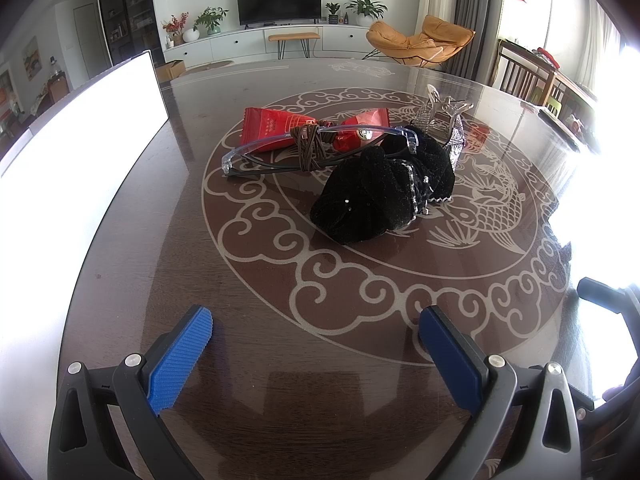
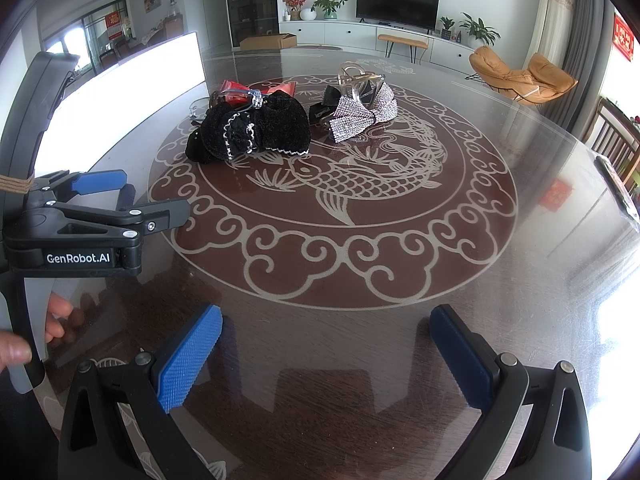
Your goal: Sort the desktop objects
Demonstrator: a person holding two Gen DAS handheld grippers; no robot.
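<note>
From the left wrist view, we judge that the sorting has not yet begun: the left claw (image 1: 316,330) is released, its two blue ribbed pads wide apart and empty above the bare table (image 1: 248,360). All the things lie together in a small heap near the middle of the table, well ahead of the claw. We see a pair of clear plastic glasses (image 1: 280,148) with a brown elastic cord (image 1: 310,146) wound around them, resting on red glossy snack packets (image 1: 276,124). Just beside them lies a black velvet scrunchie (image 1: 380,192), soft and crumpled, with a thin silver trim. Behind it stands a transparent hair clip (image 1: 444,108).

From the right wrist view, the right claw (image 2: 326,338) is also released and holds nothing. Here a rhinestone bow (image 2: 362,114) shows clearly, hard and sparkling, touching the transparent clip, a little apart from the scrunchie (image 2: 256,128). The table is dark wood under a shiny top with a pale fish pattern (reflections make some edges hard to read).

We think the next move calls for reaching forward to one item. The scrunchie should yield easily to the pads; the glasses are slippery and tangled with the cord, so they may drag the packets.
</note>
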